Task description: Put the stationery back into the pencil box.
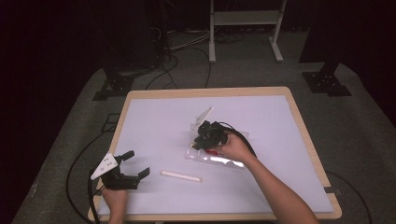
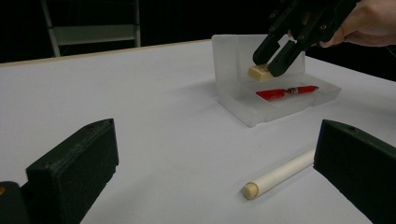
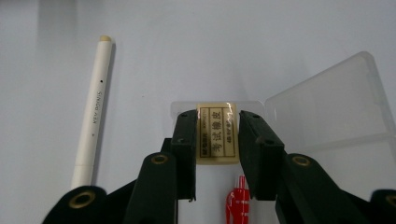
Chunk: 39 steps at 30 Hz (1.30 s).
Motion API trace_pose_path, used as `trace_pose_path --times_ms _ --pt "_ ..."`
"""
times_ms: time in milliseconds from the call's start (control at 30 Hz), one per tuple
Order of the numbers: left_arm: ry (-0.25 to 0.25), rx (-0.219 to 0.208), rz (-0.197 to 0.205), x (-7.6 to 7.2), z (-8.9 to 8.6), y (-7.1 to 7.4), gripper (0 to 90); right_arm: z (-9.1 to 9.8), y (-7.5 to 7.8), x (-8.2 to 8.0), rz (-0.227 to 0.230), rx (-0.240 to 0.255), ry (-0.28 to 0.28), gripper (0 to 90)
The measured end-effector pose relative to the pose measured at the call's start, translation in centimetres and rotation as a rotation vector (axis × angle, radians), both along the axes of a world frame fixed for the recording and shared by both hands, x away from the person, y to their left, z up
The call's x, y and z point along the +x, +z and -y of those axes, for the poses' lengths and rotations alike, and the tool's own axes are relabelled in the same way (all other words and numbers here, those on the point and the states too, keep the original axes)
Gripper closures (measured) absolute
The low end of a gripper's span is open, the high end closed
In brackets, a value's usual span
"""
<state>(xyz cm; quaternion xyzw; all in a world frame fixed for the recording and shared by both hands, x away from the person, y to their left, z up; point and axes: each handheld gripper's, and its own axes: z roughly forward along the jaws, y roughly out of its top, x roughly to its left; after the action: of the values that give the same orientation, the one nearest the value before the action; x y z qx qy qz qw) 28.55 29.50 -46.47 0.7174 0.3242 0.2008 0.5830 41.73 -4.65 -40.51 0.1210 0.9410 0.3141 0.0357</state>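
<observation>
My right gripper (image 1: pixel 204 135) (image 3: pixel 216 144) is shut on a cream eraser (image 3: pixel 216 126) (image 2: pixel 259 72) with a printed label. It holds the eraser just above the near end of an open clear plastic case (image 1: pixel 198 156) (image 2: pixel 243 114). A red pen (image 2: pixel 286 92) (image 3: pixel 237 205) (image 1: pixel 212 152) lies inside the case. The case's lid (image 3: pixel 336 107) (image 1: pixel 204 114) stands open. A white pen (image 1: pixel 180 176) (image 2: pixel 280 175) (image 3: pixel 93 112) lies on the table between the two grippers. My left gripper (image 1: pixel 136 163) (image 2: pixel 215 163) stays open near the front left edge, with nothing between its jaws.
The white table top (image 1: pixel 154 121) has a wooden rim (image 1: pixel 210 91). Beyond its far edge stand a metal frame (image 1: pixel 245 28) and dark stands with cables on the grey floor.
</observation>
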Motion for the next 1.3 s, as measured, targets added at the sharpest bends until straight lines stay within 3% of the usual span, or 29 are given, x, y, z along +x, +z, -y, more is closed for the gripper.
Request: trace_pose_path --times_ms 1300 --pt "-0.003 0.002 -0.002 0.0 0.0 0.0 0.0 -1.3 -2.5 1.0 -0.037 -0.025 -0.031 67.6"
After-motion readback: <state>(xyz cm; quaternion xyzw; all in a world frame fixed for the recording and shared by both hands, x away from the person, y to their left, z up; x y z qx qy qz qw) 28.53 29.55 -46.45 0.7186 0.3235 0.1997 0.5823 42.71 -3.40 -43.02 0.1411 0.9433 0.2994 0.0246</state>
